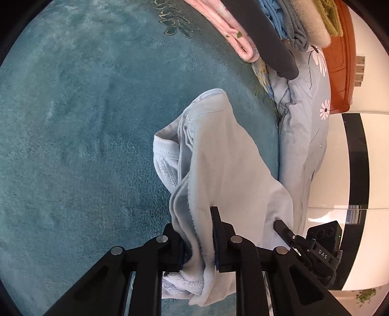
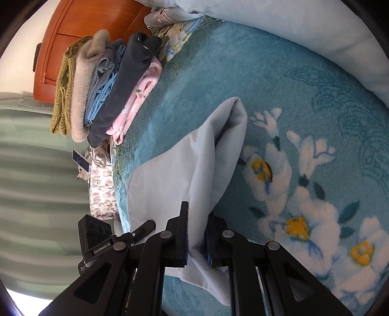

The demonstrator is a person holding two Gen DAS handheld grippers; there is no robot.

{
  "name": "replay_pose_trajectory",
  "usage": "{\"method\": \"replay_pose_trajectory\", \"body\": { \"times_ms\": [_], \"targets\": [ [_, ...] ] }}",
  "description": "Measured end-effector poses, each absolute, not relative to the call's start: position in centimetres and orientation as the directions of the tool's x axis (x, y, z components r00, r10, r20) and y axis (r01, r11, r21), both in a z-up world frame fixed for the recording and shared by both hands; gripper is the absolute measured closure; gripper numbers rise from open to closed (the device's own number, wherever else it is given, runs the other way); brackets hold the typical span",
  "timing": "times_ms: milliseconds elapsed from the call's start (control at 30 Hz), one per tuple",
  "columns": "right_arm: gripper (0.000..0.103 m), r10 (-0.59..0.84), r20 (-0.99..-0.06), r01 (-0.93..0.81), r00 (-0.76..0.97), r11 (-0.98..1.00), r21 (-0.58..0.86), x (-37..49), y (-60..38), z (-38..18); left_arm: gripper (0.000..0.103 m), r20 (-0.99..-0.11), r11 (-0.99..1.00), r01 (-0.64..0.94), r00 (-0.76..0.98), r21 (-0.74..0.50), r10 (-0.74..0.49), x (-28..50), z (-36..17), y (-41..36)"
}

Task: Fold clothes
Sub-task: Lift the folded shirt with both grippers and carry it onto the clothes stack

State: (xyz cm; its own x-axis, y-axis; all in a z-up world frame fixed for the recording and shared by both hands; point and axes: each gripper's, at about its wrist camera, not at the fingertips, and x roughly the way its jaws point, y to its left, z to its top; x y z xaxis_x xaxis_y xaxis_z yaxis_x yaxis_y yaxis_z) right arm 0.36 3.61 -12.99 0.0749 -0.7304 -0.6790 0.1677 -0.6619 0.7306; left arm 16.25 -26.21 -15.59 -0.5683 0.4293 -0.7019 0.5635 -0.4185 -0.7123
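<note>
Garment [image 1: 218,155] pinched in left gripper [image 1: 198,239], right gripper [image 2: 198,235]

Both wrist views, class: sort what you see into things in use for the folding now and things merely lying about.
In use:
- pale blue garment
- left gripper, clamped on it
- right gripper, clamped on it

Lying about:
- stack of folded clothes
- teal floral blanket
- pale duvet

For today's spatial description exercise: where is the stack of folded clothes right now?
The stack of folded clothes sits upper left in the right wrist view, at the teal blanket's edge beside the wooden headboard.
</note>
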Motion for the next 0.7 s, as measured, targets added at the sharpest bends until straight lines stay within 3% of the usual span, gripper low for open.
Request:
{"method": "replay_pose_trajectory", "body": {
  "times_ms": [467,700],
  "targets": [
    [0.093,-0.780,-0.624,0.278,0.049,-0.590,0.758,0.1,-1.5,-6.5,0.088,-0.680,-0.487,0.490,-0.629,-0.723,0.377,17.5,-8.8,-31.6],
    [0.093,-0.840,-0.542,0.409,0.032,-0.484,0.774,-1.8,-8.0,0.9,0.087,-0.624,-0.565,0.382,-0.709,-0.731,0.329,15.6,-0.9,-38.1]
  ]
}}
